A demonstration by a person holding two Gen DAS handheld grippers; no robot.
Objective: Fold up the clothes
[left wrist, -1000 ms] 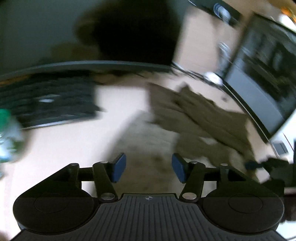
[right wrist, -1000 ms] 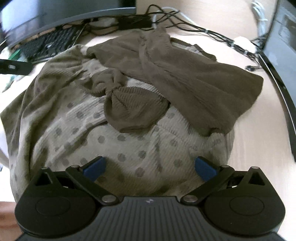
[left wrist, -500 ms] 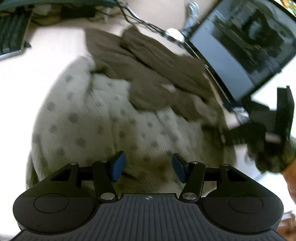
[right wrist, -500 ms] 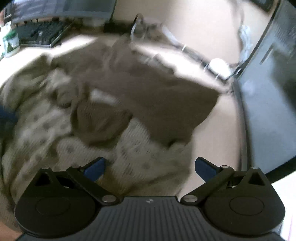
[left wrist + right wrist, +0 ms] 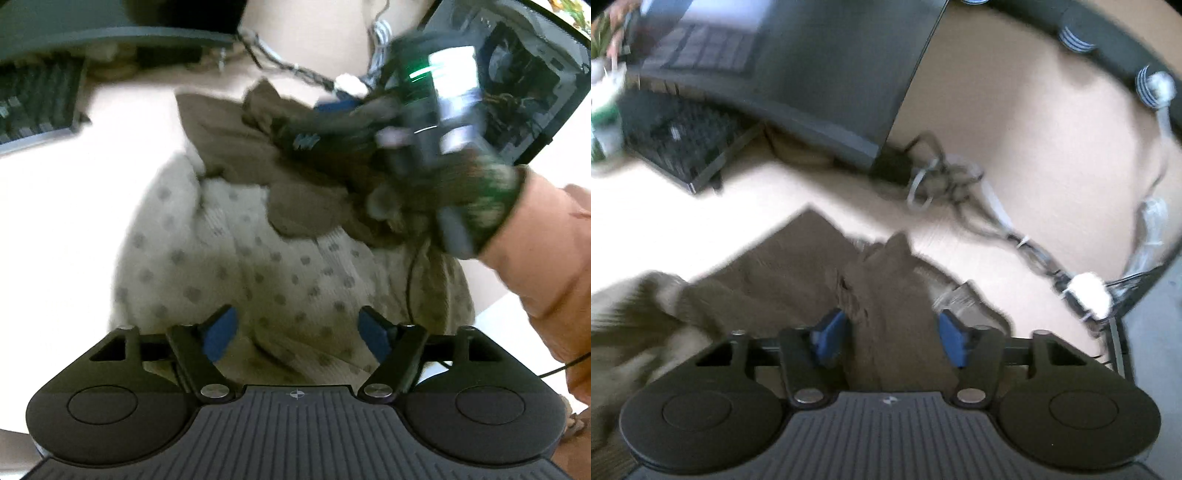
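The brown garment (image 5: 886,295) lay bunched on the spotted cloth (image 5: 240,266) on the bench (image 5: 74,192). My right claw (image 5: 890,338) was closing around a raised fold of it; my left claw (image 5: 295,328), opening, gripped nothing above the spotted cloth.

No text, label, brand or number can be read in either view. The keyboard (image 5: 679,140) keys are too blurred to show their letters, and the small round marks on the gripper bodies carry no letters.
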